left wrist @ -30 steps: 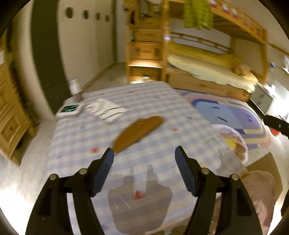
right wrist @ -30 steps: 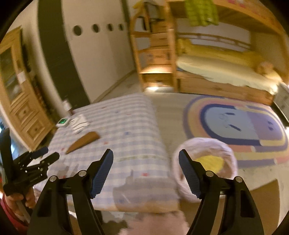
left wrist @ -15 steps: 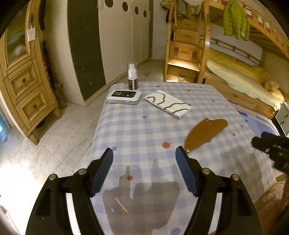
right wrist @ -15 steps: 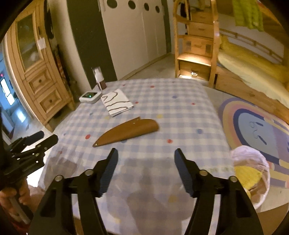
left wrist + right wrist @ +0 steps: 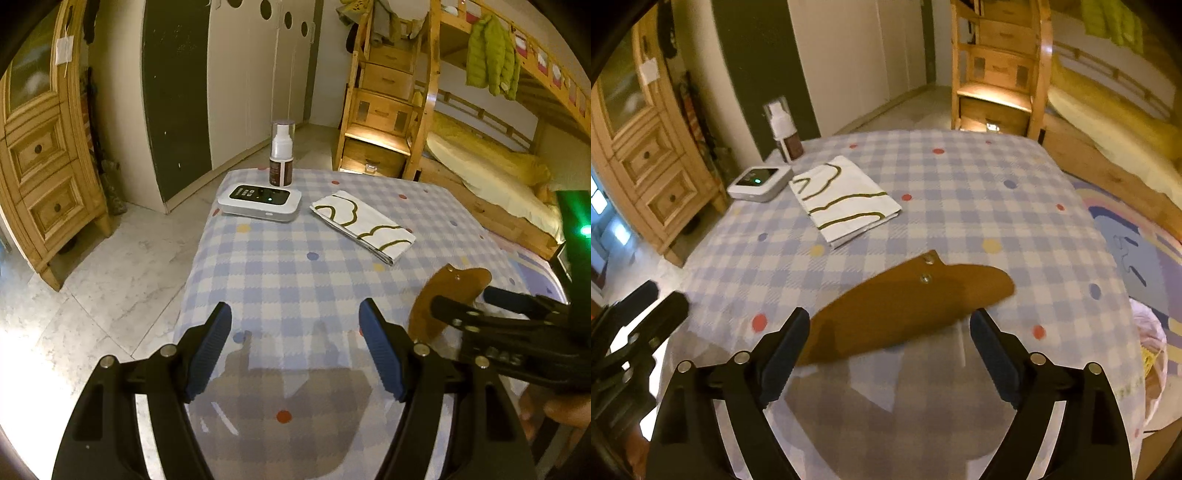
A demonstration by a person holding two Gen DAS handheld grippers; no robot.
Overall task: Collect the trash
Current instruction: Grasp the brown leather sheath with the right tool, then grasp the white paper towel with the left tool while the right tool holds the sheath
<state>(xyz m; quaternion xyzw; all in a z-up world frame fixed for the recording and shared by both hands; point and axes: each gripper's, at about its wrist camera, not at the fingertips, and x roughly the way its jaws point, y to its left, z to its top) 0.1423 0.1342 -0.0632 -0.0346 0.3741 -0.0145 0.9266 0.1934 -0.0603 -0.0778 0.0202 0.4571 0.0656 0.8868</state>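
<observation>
Nearer now, checked tablecloth (image 5: 960, 192), bunk-bed room.

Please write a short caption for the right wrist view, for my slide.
Open right gripper hovers over a brown leather sheath on the checked tablecloth.

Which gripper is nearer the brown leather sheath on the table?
Right. The right gripper hangs open just over the brown sheath; the left gripper is open off to its left.

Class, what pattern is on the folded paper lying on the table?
The folded paper is white with wavy olive-brown lines, clearest in the right wrist view.
</observation>
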